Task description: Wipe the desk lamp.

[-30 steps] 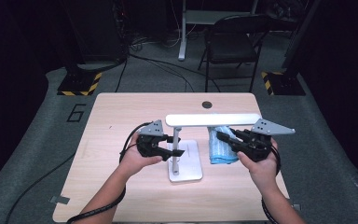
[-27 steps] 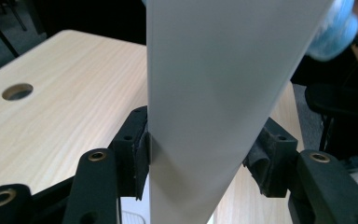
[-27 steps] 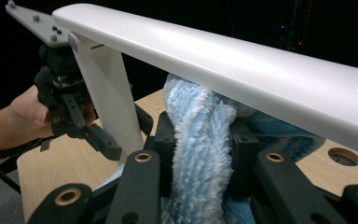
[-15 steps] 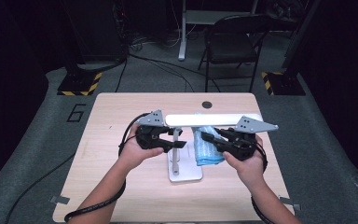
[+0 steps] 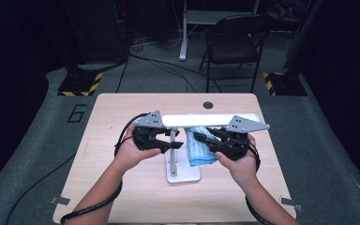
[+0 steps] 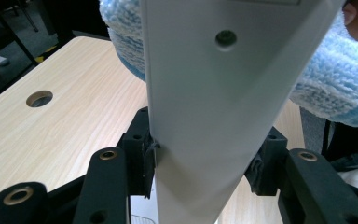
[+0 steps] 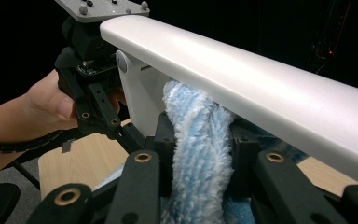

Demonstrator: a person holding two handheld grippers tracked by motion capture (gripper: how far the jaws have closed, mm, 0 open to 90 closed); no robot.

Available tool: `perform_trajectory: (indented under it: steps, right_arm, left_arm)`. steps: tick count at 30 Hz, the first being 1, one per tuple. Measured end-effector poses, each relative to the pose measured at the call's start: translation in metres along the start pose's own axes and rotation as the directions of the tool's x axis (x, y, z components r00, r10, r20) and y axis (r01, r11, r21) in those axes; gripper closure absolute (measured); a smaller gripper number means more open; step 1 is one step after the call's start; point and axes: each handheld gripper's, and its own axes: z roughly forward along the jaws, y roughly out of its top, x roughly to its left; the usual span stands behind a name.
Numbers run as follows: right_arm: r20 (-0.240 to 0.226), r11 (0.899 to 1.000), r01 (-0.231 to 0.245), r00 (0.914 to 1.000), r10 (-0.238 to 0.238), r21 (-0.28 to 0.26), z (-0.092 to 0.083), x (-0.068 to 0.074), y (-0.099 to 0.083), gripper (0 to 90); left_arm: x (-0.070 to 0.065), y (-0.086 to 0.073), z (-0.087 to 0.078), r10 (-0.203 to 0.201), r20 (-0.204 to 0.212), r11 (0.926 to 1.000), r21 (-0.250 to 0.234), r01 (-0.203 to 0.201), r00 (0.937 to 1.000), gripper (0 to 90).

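Note:
A white desk lamp stands mid-table, with a flat base (image 5: 183,174), an upright post (image 5: 172,151) and a long horizontal head (image 5: 206,120). My left gripper (image 5: 175,143) is shut on the post (image 6: 200,116). Its jaws have just been closing, and the pads press on both sides of the post. My right gripper (image 5: 200,139) is shut on a fluffy blue cloth (image 5: 201,153), whose top touches the underside of the lamp head (image 7: 261,88) right beside the post. The cloth (image 7: 200,140) bunches between the right gripper's (image 7: 200,156) jaws. Beyond the post, the cloth (image 6: 326,93) is in the left gripper view too.
A round cable hole (image 5: 208,105) lies in the wooden tabletop (image 5: 122,108) behind the lamp. A black folding chair (image 5: 234,47) stands on the floor beyond the far edge. Bare table lies on both sides of the hands.
My right gripper has carried the blue cloth left, from beside the lamp base up under the head near the post. The left gripper has risen a little on the post.

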Motion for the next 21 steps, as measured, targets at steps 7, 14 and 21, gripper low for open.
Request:
perform_trajectory:
  steps: [7, 14, 21]
  right_arm:
    - [0.008, 1.0, -0.013, 0.9999, 0.013, -0.001, -0.002, -0.002, -0.001, 70.3]
    - [0.032, 0.999, -0.042, 0.9986, 0.042, -0.009, -0.015, -0.013, -0.006, 70.3]
    - [0.068, 0.998, -0.056, 0.9961, 0.057, -0.015, -0.026, -0.025, -0.011, 70.3]
  left_arm:
    - [0.003, -0.004, -0.006, -0.009, 0.007, 1.0, -0.003, 0.009, 0.9999, 52.1]
    - [0.006, -0.008, -0.015, -0.017, -0.007, 0.9998, 0.002, 0.017, 0.9998, 52.1]
    - [0.01, -0.012, -0.02, -0.024, 0.005, 0.9996, -0.018, 0.024, 0.9997, 52.1]
